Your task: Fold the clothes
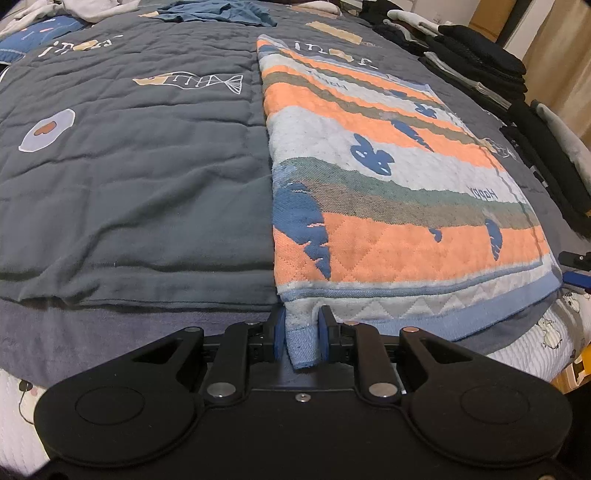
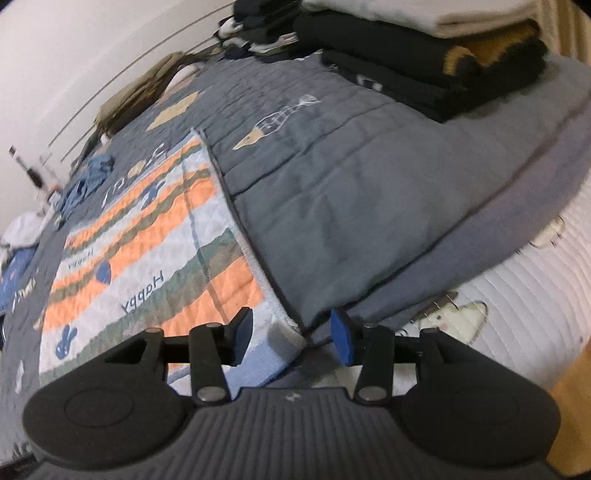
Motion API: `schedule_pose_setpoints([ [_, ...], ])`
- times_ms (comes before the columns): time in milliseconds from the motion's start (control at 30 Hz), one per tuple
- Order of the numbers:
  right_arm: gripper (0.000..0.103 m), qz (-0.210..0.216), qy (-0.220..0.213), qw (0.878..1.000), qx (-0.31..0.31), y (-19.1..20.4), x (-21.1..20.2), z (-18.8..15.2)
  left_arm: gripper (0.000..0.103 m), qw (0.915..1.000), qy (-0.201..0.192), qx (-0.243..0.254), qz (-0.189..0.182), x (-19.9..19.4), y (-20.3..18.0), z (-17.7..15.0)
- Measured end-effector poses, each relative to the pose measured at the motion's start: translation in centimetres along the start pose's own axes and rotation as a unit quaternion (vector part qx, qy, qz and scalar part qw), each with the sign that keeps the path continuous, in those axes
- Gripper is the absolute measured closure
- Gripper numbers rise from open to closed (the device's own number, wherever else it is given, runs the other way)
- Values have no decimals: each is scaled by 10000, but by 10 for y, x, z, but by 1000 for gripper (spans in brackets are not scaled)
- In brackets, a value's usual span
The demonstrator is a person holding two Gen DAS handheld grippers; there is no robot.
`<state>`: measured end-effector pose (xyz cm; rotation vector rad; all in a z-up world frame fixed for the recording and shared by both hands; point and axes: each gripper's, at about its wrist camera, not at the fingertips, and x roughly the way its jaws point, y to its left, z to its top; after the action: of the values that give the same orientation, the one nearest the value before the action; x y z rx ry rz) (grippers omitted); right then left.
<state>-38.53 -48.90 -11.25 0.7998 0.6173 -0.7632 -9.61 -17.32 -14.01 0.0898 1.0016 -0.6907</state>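
A folded striped blanket (image 1: 388, 177), orange, white and green with blue cartoon shapes and "Happy" lettering, is laid flat on the grey quilted bedspread (image 1: 129, 166), filling the centre-right of the left wrist view. Its near-left corner is pinched between the blue pads of the left gripper (image 1: 302, 338) at the bottom centre, with the blue hem hanging down between the pads.

In the right wrist view the same blanket is seen at the lower left, and its other near corner sits in the gap of the right gripper (image 2: 291, 334). The jaws there are spread, and neither blue pad is pressed on the fabric, so nothing is being gripped on that side.

A stack of folded dark clothes (image 2: 424, 70) is piled at the upper right of the right wrist view, topped with something beige. A crumpled blue garment (image 1: 218, 13) is left lying at the top centre of the left wrist view. The white quilted mattress side (image 2: 517, 280) is visible at the right edge below the bedspread.
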Motion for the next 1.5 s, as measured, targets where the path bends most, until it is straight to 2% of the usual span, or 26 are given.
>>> schedule_pose_setpoints([
  [200, 57, 227, -227, 9988, -368, 11, -5, 14, 84, 10000, -23, 38, 28, 0, -1, -1],
  [300, 56, 274, -66, 9977, -615, 13, 1, 20, 84, 10000, -23, 43, 50, 0, -2, 0],
  [400, 54, 369, -97, 9959, -820, 12, 6, 21, 84, 9999, -44, 109, 108, 1, -5, -1],
  [500, 53, 657, 221, 9925, -1006, 15, 15, 25, 83, 9999, -41, 103, 102, 1, -4, -1],
  [833, 52, 499, 795, 9891, -1134, 14, 41, 23, 83, 9999, -35, 93, 105, 1, -4, -1],
  [933, 51, 538, 817, 9892, -1093, 13, 41, 20, 83, 9999, -36, 58, 81, 1, -2, -1],
  [1000, 51, 712, 938, 9886, -940, 10, 41, 20, 83, 9999, -41, 50, 82, 1, -2, -1],
  [1133, 51, 1560, 1250, 9795, -234, 1, 41, 20, 83, 10000, -56, 18, 59, 0, -2, -1],
  [1200, 52, 1644, 1287, 9779, -68, 1, 44, 20, 83, 10000, -59, 4, 51, 0, -1, -1],
  [1333, 57, 1553, 1299, 9790, 252, -2, 49, 19, 83, 10000, -54, -34, 42, 1, -1, -1],
  [1433, 91, 1776, 1065, 9767, 570, -6, 42, 20, 84, 9999, -93, -131, -26, -1, 1, -1],
  [1500, 91, 1976, 952, 9728, 746, -8, 39, 19, 92, 9995, -178, -229, -155, -4, 4, 0],
])
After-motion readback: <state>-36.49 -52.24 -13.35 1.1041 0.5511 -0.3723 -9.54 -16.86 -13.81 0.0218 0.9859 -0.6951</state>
